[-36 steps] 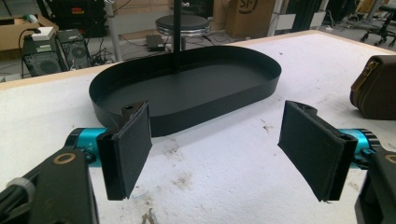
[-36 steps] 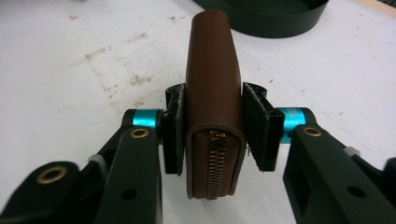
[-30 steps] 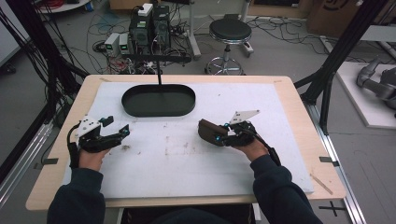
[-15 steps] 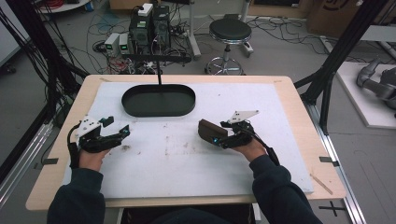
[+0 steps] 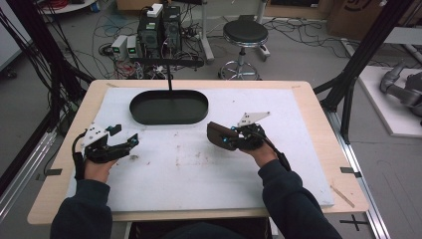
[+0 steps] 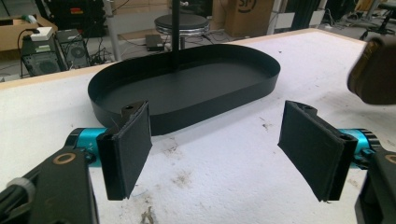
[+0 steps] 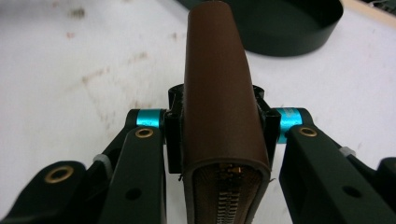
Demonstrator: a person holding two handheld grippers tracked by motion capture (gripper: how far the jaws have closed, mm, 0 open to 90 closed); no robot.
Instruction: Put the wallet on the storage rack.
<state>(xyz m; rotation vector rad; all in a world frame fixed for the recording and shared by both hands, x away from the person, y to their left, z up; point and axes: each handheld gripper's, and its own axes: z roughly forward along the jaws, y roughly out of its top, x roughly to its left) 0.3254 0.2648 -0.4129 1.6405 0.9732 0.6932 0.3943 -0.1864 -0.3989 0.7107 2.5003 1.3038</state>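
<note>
Brown leather wallet (image 7: 219, 93) clamped between right tongs (image 5: 230, 140), left tongs (image 6: 219, 154) spread wide, empty.

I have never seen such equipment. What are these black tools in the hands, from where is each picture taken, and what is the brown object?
No robot is here: a person sits at a table and holds a hand-operated gripper in each hand. The high view looks down from above the person. The other two pictures come from small cameras riding on the grippers and looking along their jaws.

The left gripper is open and holds nothing; in its own view its two black pads stand wide apart. The right gripper is shut on a brown leather wallet, whose zipper edge faces that camera.

On the stained white table cover lies an empty black oval tray, beyond both grippers. A stool and computers stand on the floor behind.
</note>
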